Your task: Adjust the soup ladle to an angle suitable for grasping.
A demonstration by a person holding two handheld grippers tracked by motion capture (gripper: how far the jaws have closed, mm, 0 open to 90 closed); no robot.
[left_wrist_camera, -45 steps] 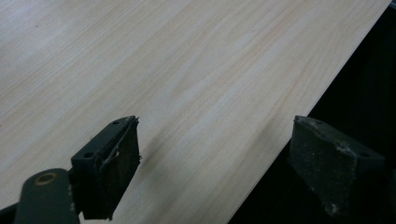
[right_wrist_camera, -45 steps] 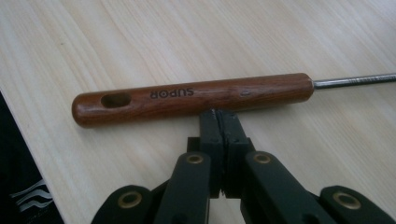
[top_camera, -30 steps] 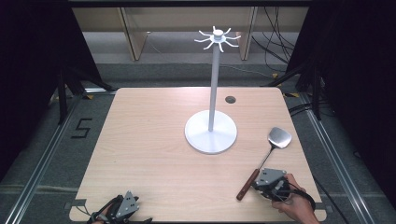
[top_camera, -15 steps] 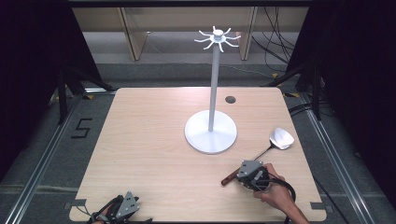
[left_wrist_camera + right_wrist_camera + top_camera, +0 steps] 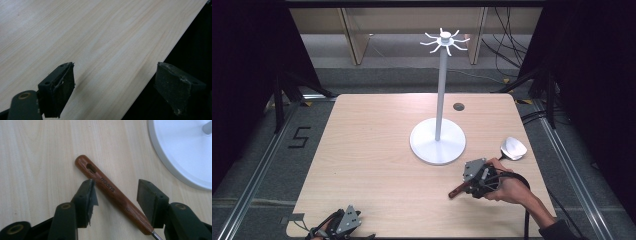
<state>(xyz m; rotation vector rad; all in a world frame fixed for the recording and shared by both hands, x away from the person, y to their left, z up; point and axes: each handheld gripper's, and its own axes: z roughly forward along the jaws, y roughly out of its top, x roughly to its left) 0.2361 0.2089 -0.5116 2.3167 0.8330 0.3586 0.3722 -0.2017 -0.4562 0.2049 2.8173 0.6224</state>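
Observation:
A spatula lies on the table at the right, with its metal head (image 5: 513, 148) near the right edge and its reddish wooden handle (image 5: 455, 192) pointing to the front left. My right gripper (image 5: 467, 186) is over the handle and open. In the right gripper view the handle (image 5: 112, 191) runs slantwise between the two pads without touching either, and its end with the hanging hole sticks out past the left pad (image 5: 87, 197). My left gripper (image 5: 339, 225) rests at the table's front left edge, open (image 5: 115, 92), with bare wood and the edge between its pads.
A white stand rises mid-table, with a round base (image 5: 437, 145), a thin pole and a ring of hooks (image 5: 444, 40) on top. Its base rim (image 5: 185, 152) lies close to my right gripper. A small dark hole (image 5: 458, 106) sits behind it. Dark floor surrounds the table.
My right gripper has moved left and slightly away from the front edge. The handle's end has swung left with it. The left gripper has stayed still.

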